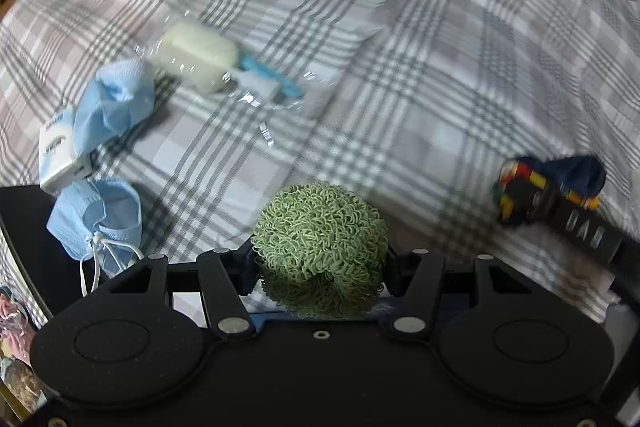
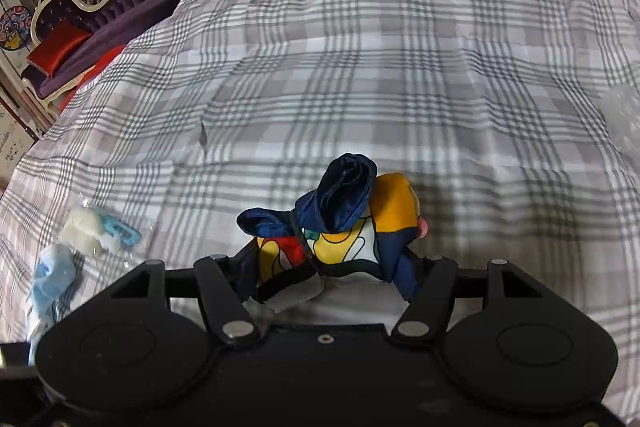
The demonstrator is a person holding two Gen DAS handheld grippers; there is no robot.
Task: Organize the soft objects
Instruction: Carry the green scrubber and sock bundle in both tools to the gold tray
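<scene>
My left gripper (image 1: 320, 267) is shut on a green curly scrubber ball (image 1: 320, 239) and holds it above the plaid bedspread (image 1: 400, 47). My right gripper (image 2: 332, 267) is shut on a navy, yellow and red patterned cloth bundle (image 2: 340, 227); it also shows at the right of the left wrist view (image 1: 548, 187). Two light blue face masks (image 1: 114, 99) (image 1: 96, 219), a white box (image 1: 60, 155) and a clear packet with a cream sponge (image 1: 196, 55) lie on the bed to the left. The packet (image 2: 88, 227) and a mask (image 2: 52, 275) show in the right wrist view.
A black tray edge (image 1: 24, 227) sits at the lower left. A purple chaise with a red cushion (image 2: 72, 43) stands beyond the bed's left edge. A clear plastic item (image 2: 624, 119) lies at the bed's right edge.
</scene>
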